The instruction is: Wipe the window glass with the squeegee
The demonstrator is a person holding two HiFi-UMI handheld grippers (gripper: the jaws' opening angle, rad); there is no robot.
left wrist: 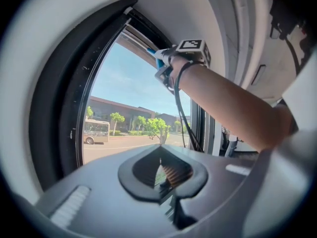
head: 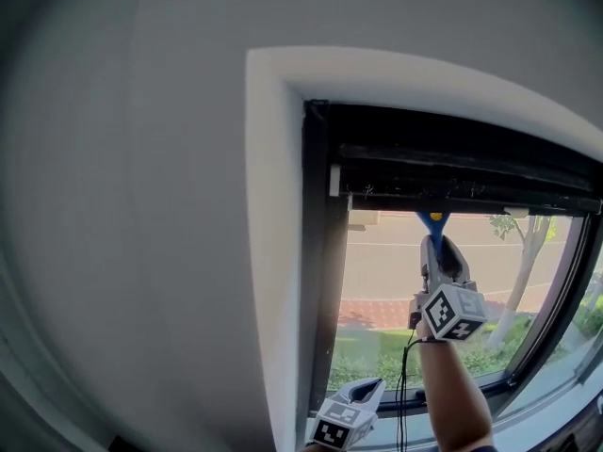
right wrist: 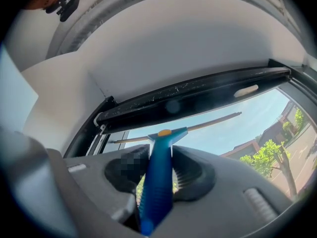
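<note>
Plain white wall fills the left, ending at a white window reveal and a black window frame. Low beside that frame hangs the left gripper, its 2 fingers drawn together at the tips with nothing between them. Further right, the right gripper is held high on an outstretched arm, its fingers clamped on the blue plastic handle of the squeegee. The handle points straight up towards the frame's black top rail. The thin blade lies level, side to side, at the top of the window glass just under that rail. Beyond the pane lie sunlit paving, lawn and a slim tree at the right.
</note>
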